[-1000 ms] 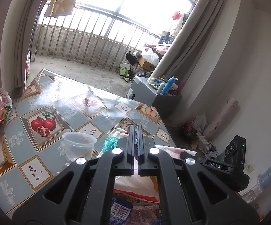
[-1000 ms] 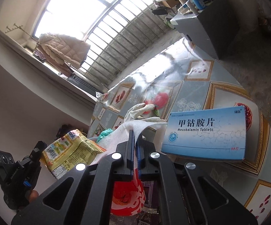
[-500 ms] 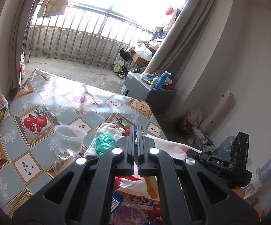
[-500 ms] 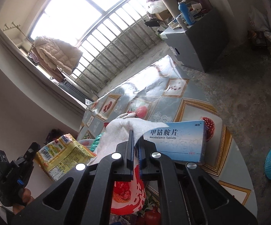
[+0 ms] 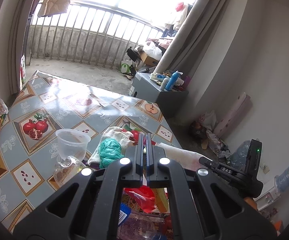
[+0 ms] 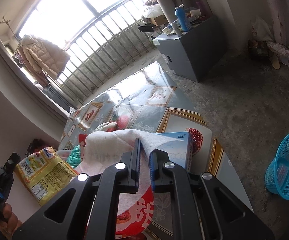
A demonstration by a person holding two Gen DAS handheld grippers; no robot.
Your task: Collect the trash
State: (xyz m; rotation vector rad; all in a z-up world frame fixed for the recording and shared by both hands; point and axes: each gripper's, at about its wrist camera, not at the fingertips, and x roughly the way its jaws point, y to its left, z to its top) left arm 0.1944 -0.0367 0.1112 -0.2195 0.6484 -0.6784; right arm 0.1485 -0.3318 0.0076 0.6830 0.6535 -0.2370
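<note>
My right gripper (image 6: 144, 154) is shut on a white paper towel (image 6: 112, 146), held above the table; the towel also shows in the left wrist view (image 5: 182, 154). My left gripper (image 5: 144, 140) is shut on a yellow snack packet (image 6: 42, 174), seen in the right wrist view; in its own view the packet is hidden by the fingers. A blue medicine box (image 6: 178, 154) lies on the table behind the towel. A clear plastic cup (image 5: 72, 143), a green plastic wad (image 5: 109, 150) and a white rag (image 5: 116, 134) lie on the tablecloth. A blue mesh basket (image 6: 286, 164) stands on the floor to the right.
The table (image 5: 44, 104) has a fruit-patterned cloth. A red and white bag (image 6: 136, 214) and a clear bottle (image 5: 136, 226) lie near its front. A grey cabinet (image 5: 158, 96) with bottles stands behind. Clutter lies along the wall (image 5: 208, 134).
Both grippers have risen and pulled back from the table with their loads. The towel now covers more of the blue box, and the blue basket has come into the right view.
</note>
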